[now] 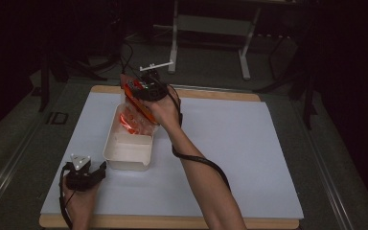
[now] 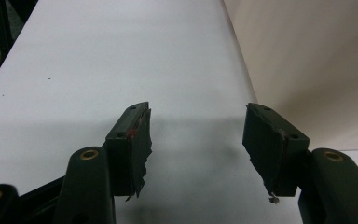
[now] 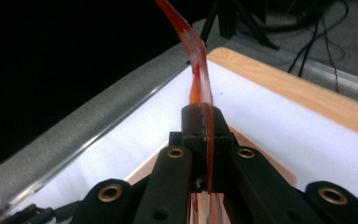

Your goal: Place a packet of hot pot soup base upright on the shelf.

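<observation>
A clear plastic bag [image 1: 136, 120] with red contents and an orange top strip hangs over the far end of a white rectangular tub [image 1: 127, 160]. Its lower part rests inside the tub. My right gripper [image 1: 143, 93] is shut on that orange strip [image 3: 198, 56], which runs up between the closed jaws of my right gripper [image 3: 205, 116]. My left gripper [image 1: 103, 168] stands open beside the tub's near left corner. In the left gripper view, nothing sits between the jaws of my left gripper [image 2: 196, 135], and the tub's pale wall [image 2: 317, 70] rises at the right.
The tub stands on a white board [image 1: 230, 143] laid on a wooden tabletop [image 1: 172, 223]. A white metal stand [image 1: 211, 28] and cables lie on the grey floor behind the table. The surroundings are dark.
</observation>
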